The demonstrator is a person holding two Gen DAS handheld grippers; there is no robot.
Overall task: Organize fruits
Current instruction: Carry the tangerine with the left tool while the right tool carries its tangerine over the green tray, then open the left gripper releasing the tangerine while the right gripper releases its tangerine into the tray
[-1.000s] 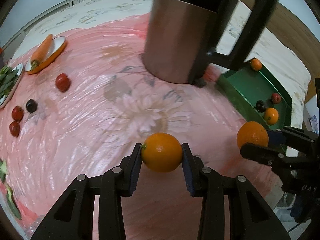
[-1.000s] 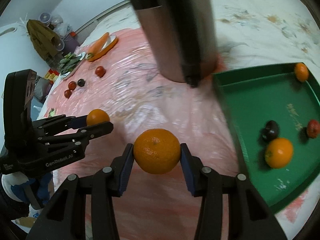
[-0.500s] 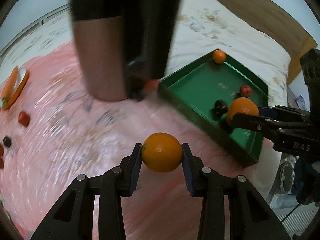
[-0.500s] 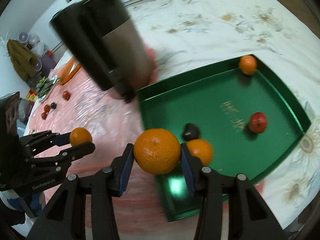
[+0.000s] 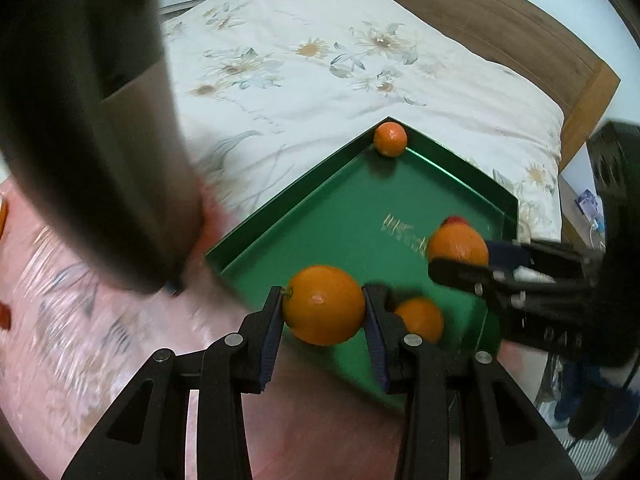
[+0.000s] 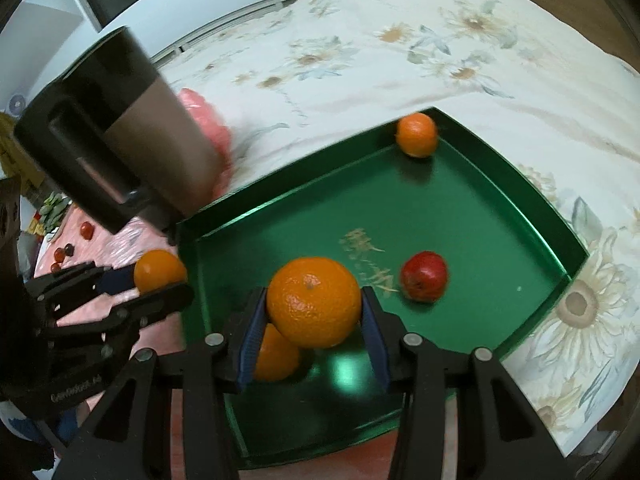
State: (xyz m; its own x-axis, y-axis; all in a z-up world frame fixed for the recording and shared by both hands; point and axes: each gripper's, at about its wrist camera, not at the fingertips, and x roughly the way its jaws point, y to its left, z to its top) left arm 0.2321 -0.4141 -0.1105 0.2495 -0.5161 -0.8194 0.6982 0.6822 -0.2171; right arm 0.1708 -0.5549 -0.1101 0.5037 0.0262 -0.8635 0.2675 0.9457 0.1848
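Note:
My left gripper [image 5: 324,312] is shut on an orange [image 5: 323,304] at the near left edge of the green tray [image 5: 328,216]. My right gripper [image 6: 314,312] is shut on a larger orange [image 6: 314,302] held over the tray [image 6: 500,216]. In the right wrist view the tray holds an orange [image 6: 417,135] in its far corner, a red fruit [image 6: 424,282] and another orange [image 6: 276,356] under my fingers. The left gripper with its orange [image 6: 159,270] shows at the left. In the left wrist view the right gripper's orange [image 5: 458,245] hangs over the tray.
A tall steel kettle with a black handle [image 6: 108,160] stands just left of the tray on the pink plastic sheet [image 5: 60,320]. Small red and dark fruits [image 6: 64,250] and a plate of greens lie far left. A floral quilt [image 6: 400,40] lies behind the tray.
Both grippers have swung right from the pink sheet to the green tray, each still gripping its orange. The right gripper's orange is now over the tray's middle; the left's is at the tray's near edge.

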